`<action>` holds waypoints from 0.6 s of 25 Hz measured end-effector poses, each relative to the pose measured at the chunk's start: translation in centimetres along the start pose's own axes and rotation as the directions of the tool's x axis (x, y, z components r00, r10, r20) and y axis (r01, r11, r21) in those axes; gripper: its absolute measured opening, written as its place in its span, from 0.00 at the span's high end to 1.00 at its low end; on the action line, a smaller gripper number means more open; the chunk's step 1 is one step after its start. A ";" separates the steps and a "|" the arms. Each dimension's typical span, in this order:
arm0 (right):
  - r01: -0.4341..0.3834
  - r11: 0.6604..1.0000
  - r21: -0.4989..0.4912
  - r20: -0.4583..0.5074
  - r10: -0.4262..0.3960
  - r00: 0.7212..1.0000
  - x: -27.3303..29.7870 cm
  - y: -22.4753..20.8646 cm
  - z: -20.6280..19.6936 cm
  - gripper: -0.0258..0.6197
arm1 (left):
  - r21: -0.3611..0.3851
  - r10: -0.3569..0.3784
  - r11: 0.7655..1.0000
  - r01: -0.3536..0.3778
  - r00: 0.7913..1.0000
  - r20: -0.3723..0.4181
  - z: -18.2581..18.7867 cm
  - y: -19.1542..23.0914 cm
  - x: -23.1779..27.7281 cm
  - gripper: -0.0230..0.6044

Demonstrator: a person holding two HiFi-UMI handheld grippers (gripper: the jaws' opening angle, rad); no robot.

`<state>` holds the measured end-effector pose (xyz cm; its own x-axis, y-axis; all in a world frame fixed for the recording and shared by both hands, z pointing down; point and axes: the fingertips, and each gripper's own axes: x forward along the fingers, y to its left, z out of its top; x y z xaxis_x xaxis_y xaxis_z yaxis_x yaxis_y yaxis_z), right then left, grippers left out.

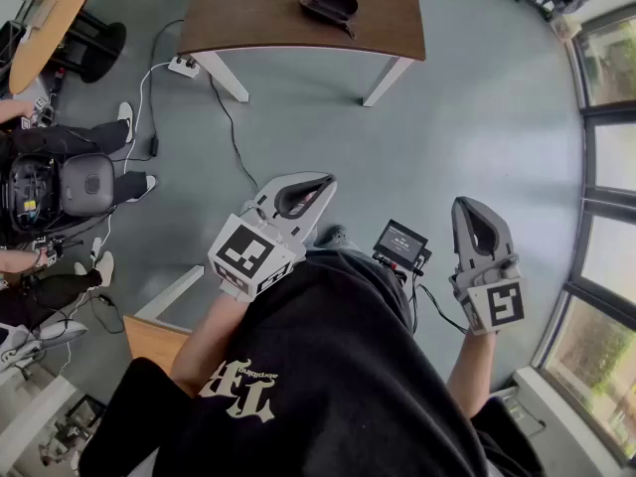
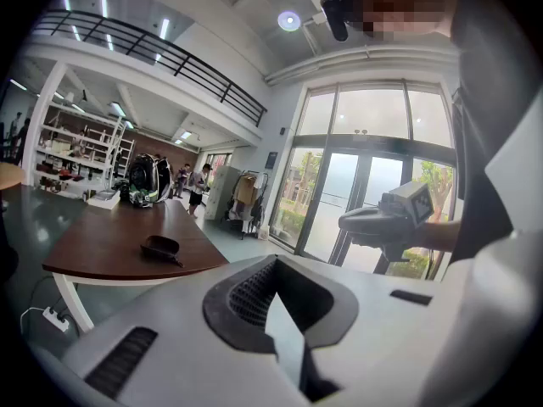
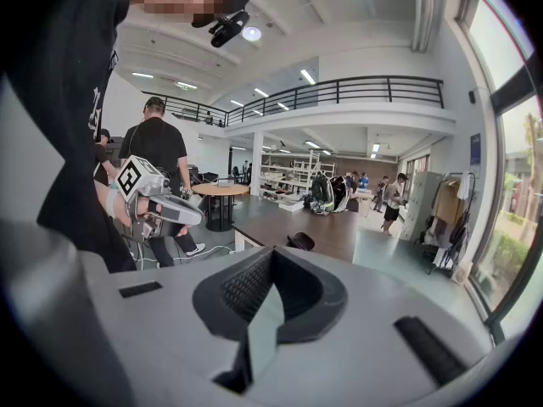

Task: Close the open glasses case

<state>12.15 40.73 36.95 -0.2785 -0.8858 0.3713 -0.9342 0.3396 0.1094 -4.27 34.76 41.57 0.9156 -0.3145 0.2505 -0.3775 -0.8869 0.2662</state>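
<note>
The dark glasses case (image 1: 330,5) lies open on the brown table (image 1: 258,18) at the top of the head view, far ahead of both grippers. It also shows small in the left gripper view as the case (image 2: 161,248) and in the right gripper view as the case (image 3: 299,242). My left gripper (image 1: 326,181) and right gripper (image 1: 464,206) hang over the grey floor at waist height. Each stands shut with nothing held. The tips of the left gripper (image 2: 276,263) and of the right gripper (image 3: 271,254) point toward the table.
A power strip (image 1: 184,65) and cables lie on the floor by the table's left leg. Seated people and a round wooden table (image 1: 45,18) are at the left. Windows (image 1: 606,167) line the right side. A small screen device (image 1: 400,244) hangs at my waist.
</note>
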 end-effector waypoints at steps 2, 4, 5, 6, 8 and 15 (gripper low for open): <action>-0.002 1.000 -0.004 -0.009 0.002 1.000 1.6 0.4 0.5 0.98 | 0.003 -0.012 1.000 0.012 1.000 0.015 0.8 1.5 0.0 0.97; -0.007 1.000 -0.007 -0.017 0.007 1.000 3.2 0.8 1.1 0.98 | 0.007 -0.015 1.000 0.015 1.000 0.024 1.6 3.1 0.0 0.97; -0.011 1.000 -0.008 -0.020 0.011 1.000 4.0 1.0 1.4 0.98 | 0.007 -0.013 1.000 0.013 1.000 0.027 1.9 4.0 -0.1 0.97; -0.015 1.000 -0.007 -0.025 0.015 1.000 4.7 1.2 1.6 0.98 | 0.007 -0.010 1.000 0.010 1.000 0.029 2.1 4.9 -0.2 0.97; -0.028 0.999 -0.017 -0.038 0.028 0.999 6.2 1.6 2.0 0.98 | 0.003 -0.002 1.000 0.002 0.999 0.035 2.5 6.5 -0.5 0.97; -0.068 0.997 0.028 -0.052 0.070 0.996 10.3 2.7 3.2 0.98 | -0.021 0.031 0.999 -0.030 0.999 0.039 3.1 11.1 -1.5 0.97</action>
<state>6.07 31.55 38.13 -0.3310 -0.8421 0.4259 -0.9187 0.3906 0.0583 -9.36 24.36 41.27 0.9082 -0.3549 0.2220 -0.4078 -0.8697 0.2779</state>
